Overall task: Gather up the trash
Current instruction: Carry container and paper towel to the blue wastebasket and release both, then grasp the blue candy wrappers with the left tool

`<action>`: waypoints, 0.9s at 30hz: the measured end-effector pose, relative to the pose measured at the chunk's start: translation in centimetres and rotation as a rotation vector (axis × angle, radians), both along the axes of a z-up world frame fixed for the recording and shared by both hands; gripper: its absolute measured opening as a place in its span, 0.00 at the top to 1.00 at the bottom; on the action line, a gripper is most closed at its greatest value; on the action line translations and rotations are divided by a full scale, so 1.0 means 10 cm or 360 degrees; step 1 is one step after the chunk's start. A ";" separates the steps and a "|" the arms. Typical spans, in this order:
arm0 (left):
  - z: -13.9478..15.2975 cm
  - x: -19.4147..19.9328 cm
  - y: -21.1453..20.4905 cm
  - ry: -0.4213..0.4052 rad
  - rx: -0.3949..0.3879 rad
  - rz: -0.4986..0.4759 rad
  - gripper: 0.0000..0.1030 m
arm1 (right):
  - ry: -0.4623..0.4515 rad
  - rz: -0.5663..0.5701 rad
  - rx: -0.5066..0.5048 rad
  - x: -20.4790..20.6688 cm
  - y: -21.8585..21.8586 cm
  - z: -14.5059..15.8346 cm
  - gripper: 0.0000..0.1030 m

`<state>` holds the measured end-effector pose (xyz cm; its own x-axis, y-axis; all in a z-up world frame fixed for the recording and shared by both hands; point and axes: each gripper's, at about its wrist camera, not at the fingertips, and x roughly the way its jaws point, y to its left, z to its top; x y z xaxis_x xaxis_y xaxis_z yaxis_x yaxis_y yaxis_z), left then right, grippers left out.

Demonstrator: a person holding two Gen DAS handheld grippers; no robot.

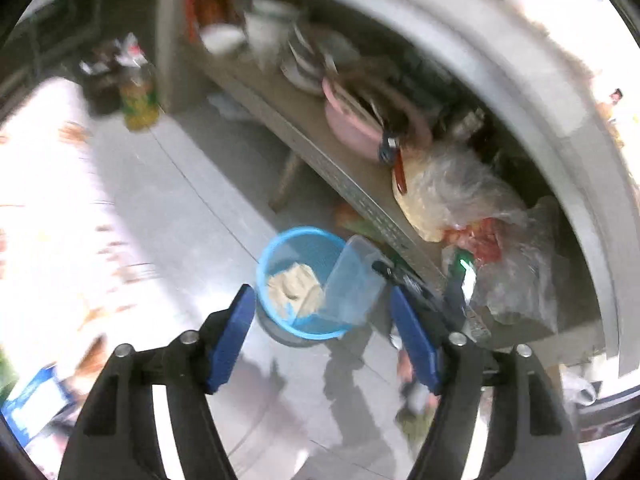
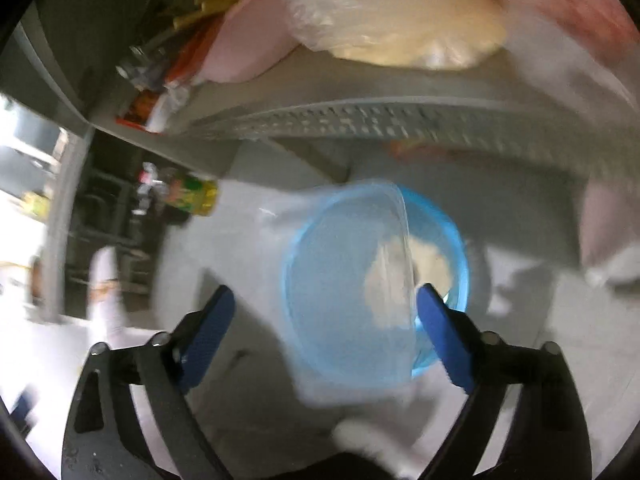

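A blue mesh trash bin (image 1: 280,256) stands on the grey floor, with crumpled beige paper (image 1: 294,286) inside. A clear plastic container (image 1: 354,280) hangs tilted over its right rim. My left gripper (image 1: 322,312) is open and empty above the bin. In the right wrist view the clear container (image 2: 348,280) is blurred, between the open fingers of my right gripper (image 2: 322,304) and above the bin (image 2: 452,240); no pad touches it. The other gripper's black tip (image 1: 400,274) shows beside the container.
A grey metal shelf (image 1: 360,196) runs beside the bin, holding clear plastic bags (image 1: 460,192), a pink basin (image 1: 360,128) and white dishes (image 1: 264,32). A yellow-green bottle (image 1: 138,100) stands on the floor at the far left. Blue packaging (image 1: 36,396) lies at the lower left.
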<state>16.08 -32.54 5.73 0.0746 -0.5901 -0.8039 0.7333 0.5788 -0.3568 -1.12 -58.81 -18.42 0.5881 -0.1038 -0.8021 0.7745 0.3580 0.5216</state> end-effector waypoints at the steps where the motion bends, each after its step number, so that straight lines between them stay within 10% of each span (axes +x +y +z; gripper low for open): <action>1: 0.10 0.00 0.30 -0.0033 -0.0041 0.0044 0.31 | 0.0047 0.0012 -0.0026 0.09 -0.02 -0.05 0.11; 14: 0.18 -0.28 3.56 -0.0357 -0.0119 0.0978 0.28 | -0.0058 0.0074 -0.0045 -0.38 0.51 0.06 0.11; 27: -0.54 -0.36 4.11 -0.0432 0.0211 0.1104 0.28 | -0.0591 0.0716 -0.0644 -0.28 2.03 1.74 0.17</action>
